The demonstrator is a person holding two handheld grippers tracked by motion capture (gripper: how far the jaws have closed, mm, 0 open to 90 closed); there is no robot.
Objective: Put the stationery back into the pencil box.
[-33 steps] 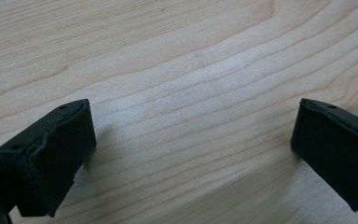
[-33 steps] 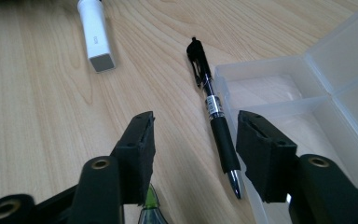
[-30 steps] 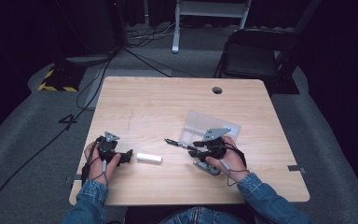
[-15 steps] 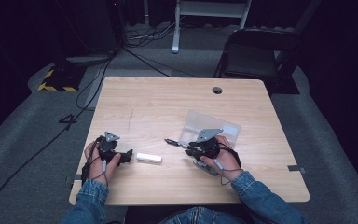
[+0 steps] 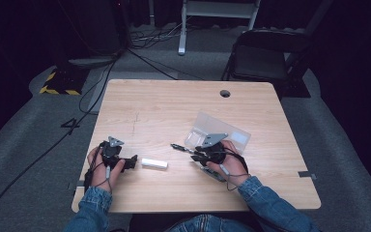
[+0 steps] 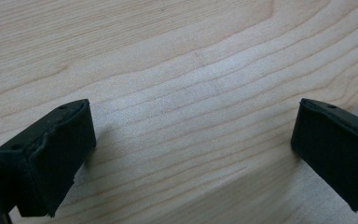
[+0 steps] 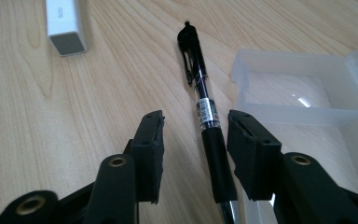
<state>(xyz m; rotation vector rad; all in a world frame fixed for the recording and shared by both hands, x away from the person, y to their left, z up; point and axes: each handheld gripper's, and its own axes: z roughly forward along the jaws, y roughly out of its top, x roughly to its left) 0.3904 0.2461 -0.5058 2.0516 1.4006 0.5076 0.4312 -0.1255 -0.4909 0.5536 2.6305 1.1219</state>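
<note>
While the right gripper point(image 7: 193, 147) jaws, just reopening, straddle the pen point(image 7: 204, 109), seemingly untouched | left gripper point(image 6: 191, 154) jaws wide apart.

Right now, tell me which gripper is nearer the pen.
Right. The right gripper straddles the pen, jaws open around its grip. The left gripper sits across the table, beyond the white block.
</note>
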